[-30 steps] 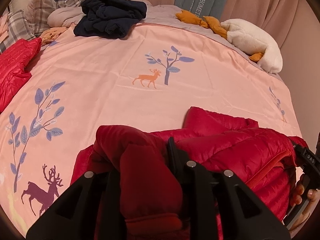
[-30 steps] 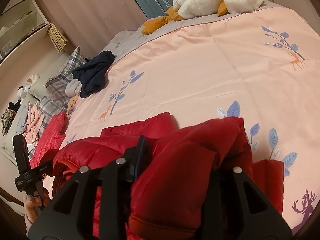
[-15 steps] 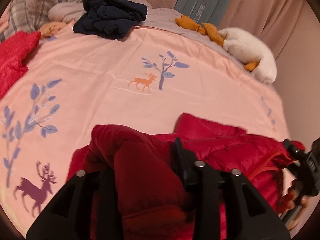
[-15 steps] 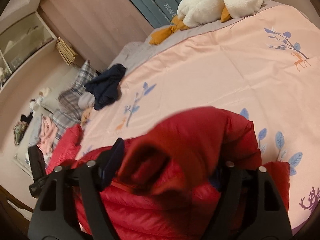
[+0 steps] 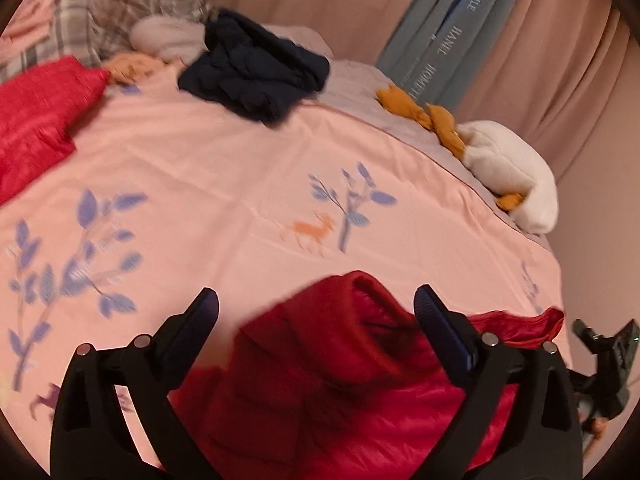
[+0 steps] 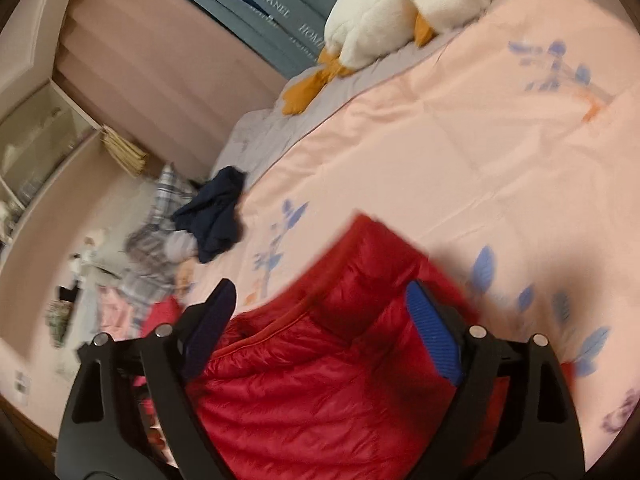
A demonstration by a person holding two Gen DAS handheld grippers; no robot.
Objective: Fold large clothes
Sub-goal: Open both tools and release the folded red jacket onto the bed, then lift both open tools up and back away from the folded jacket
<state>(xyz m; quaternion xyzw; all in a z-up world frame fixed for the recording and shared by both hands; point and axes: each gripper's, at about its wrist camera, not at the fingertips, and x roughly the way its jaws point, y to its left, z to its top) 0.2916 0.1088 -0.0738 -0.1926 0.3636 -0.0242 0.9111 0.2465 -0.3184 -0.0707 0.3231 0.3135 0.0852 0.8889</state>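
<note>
Now the jaws of the left gripper (image 5: 316, 316) and right gripper (image 6: 320, 300) are opening wide, nothing pinched. Between them the red puffer jacket (image 6: 320, 380) lies released on the bed (image 5: 240, 168)'s near edge; the puffy fold may spring open or be snagged.

Both views are lit by dim, warm indoor light that casts everything pinkish-orange, with no glare or bright hotspot. Motion blur smears the bedspread (image 5: 240, 168) prints, the plaid pillows (image 5: 132, 8) and the shelving (image 6: 36, 148) at the left of the right wrist view. A soft shadow falls on the bedspread right of the red jacket (image 6: 320, 380). Fisheye distortion curves the bed outward, and dark vignetting rings each frame's corners.
</note>
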